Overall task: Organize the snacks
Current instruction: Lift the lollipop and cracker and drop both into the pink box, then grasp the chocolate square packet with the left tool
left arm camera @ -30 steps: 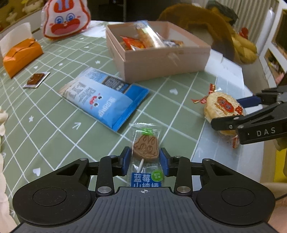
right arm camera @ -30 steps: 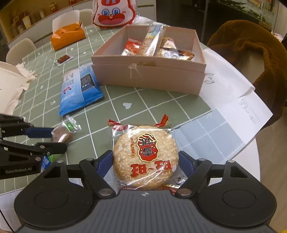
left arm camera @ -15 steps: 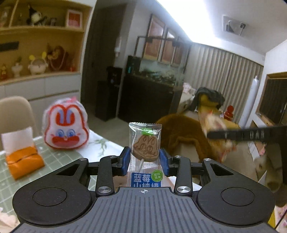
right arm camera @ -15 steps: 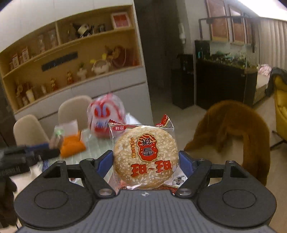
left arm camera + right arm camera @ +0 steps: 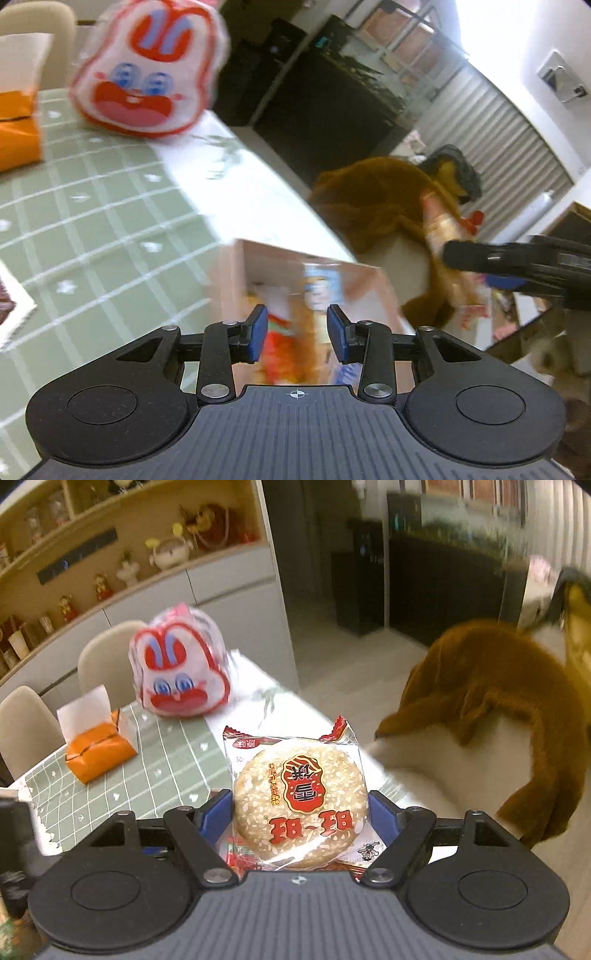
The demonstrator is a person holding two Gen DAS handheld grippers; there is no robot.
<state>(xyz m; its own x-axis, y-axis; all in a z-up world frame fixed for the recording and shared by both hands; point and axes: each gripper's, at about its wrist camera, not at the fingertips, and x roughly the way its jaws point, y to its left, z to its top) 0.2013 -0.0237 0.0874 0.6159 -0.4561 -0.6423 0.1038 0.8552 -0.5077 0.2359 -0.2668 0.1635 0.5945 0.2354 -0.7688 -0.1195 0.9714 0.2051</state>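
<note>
Tongs first: my left tongs (image 5: 297,334) are apart with nothing between the blue pads (image 5: 257,332), only blurry air over the pink box (image 5: 236,280). The box sits on the bench (image 5: 92,206), just past the tips. Snacks inside it (image 5: 284,339) are a smear of red, orange and blue, and I cannot tell one from another.

My right tongs (image 5: 301,810) are squeezed on the round rice cracker (image 5: 301,805) in its clear wrapper. The cracker stands up between the pads, up in the air above the near edge of the bench. Its bottom edge is hidden behind the tong body.

In the left view, my right tongs poke in from the right side, cut off by the frame and too blurry to read.

Far on the bench sit a bunny bag (image 5: 181,674) and, left of it, an orange tissue pack (image 5: 98,751). A brown fuzzy coat (image 5: 498,709) hangs over a chair on the right.
</note>
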